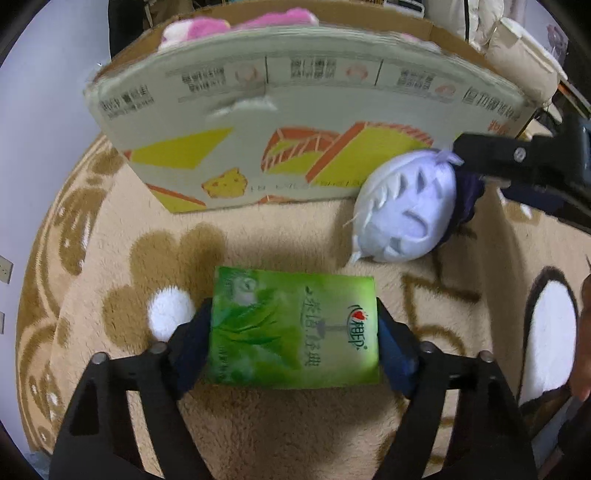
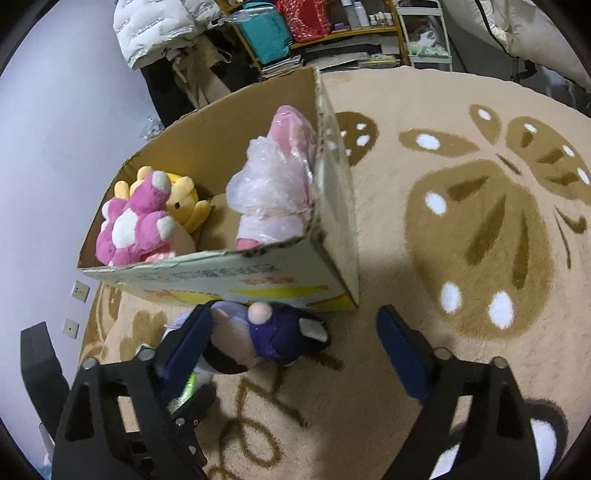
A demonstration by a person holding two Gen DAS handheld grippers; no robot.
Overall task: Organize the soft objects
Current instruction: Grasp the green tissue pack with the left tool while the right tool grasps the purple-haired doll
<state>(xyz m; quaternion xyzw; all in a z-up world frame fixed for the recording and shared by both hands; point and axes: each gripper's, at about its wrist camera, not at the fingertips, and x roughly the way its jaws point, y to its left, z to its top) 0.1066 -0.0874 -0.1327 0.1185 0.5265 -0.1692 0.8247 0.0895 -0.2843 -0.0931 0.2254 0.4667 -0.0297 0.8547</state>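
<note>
My left gripper (image 1: 293,332) is shut on a green tissue pack (image 1: 293,328), held over the beige rug in front of the cardboard box (image 1: 295,122). A plush doll with pale lilac hair (image 1: 406,206) and dark purple clothes lies on the rug by the box's right corner. In the right wrist view my right gripper (image 2: 293,332) is open, with the doll (image 2: 273,338) between its fingers, nearer the left one. The box (image 2: 332,236) holds a pink plush (image 2: 136,221), a yellow plush (image 2: 186,206) and a pink item in clear plastic (image 2: 273,184).
The patterned beige rug (image 2: 461,221) spreads to the right of the box. Shelves with clutter (image 2: 314,33) and white padded bedding (image 2: 155,26) stand behind the box. A wall with sockets (image 2: 79,291) is on the left. My right gripper's arm shows in the left wrist view (image 1: 517,158).
</note>
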